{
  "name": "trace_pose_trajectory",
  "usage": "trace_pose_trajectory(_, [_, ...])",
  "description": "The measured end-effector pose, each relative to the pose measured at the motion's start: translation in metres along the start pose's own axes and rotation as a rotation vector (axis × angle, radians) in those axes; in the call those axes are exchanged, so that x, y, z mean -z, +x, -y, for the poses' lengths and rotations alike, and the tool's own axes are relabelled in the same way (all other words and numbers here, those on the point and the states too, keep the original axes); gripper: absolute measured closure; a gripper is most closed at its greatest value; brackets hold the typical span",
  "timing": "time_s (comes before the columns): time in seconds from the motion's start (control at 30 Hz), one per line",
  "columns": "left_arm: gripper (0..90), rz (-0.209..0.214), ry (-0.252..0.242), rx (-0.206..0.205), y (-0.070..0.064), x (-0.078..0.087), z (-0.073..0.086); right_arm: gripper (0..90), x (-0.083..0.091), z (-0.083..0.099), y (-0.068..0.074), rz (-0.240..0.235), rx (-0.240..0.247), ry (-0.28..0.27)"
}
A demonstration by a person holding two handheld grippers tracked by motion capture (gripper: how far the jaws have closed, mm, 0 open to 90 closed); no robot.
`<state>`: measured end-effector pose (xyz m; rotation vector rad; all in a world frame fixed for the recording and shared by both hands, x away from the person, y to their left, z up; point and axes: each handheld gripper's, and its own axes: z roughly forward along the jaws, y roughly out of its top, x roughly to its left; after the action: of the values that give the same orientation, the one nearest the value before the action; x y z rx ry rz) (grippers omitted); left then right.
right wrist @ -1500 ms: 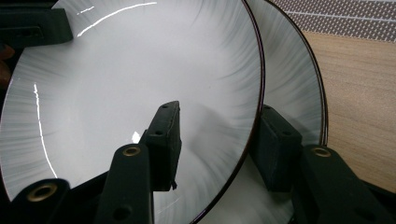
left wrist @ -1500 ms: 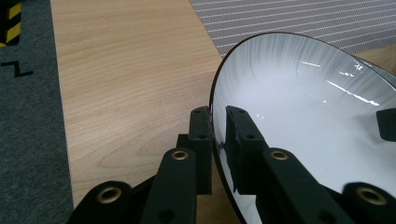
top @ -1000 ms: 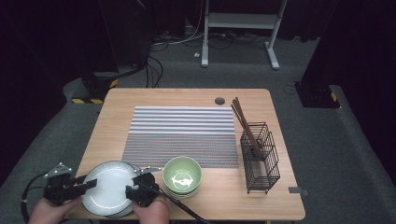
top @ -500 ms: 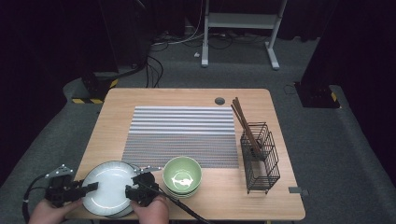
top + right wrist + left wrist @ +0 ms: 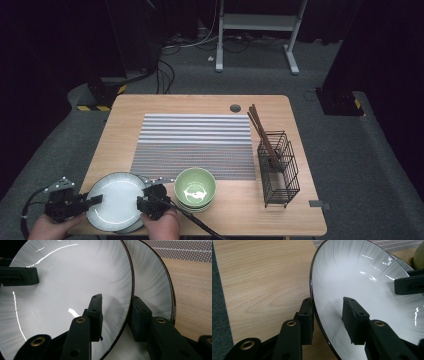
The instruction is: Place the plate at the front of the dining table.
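Little has shifted: both grippers' fingers (image 5: 353, 322) clamp opposite rims of the top plate (image 5: 116, 201), probably slick and breakable.

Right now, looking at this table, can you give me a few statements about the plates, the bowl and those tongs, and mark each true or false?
1. Both tongs straddle the rim of the top plate, the left tongs on one side and the right tongs on the other. True.
2. The top plate is the only plate there. False: a second plate lies under it.
3. The green bowl is at the far edge of the table. False: it sits at the near edge, beside the plates.
4. The chopsticks stand in the black wire basket. True.
5. The striped mat covers the whole table. False: bare wood shows all round it.
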<state>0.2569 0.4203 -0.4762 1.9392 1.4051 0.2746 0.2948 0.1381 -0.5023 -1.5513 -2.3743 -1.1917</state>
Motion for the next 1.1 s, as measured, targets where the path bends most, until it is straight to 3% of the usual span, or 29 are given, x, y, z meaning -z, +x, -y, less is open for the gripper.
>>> trace_pose_trajectory(0.23, [63.7, -0.001, -0.007, -0.002, -0.001, 0.001, -0.001, 71.8, 0.002, 0.0, 0.0, 0.021, 0.001, 0.006])
trace_pose_trajectory(0.87, [68.3, 0.037, -0.083, 0.024, 0.002, 0.007, 0.0, 80.1, 0.028, -0.003, 0.009, 0.024, 0.031, -0.145])
trace_pose_trajectory(1.1, [68.7, 0.049, -0.094, 0.021, 0.002, 0.004, 0.0, 80.0, 0.033, -0.005, 0.009, 0.021, 0.026, -0.17])
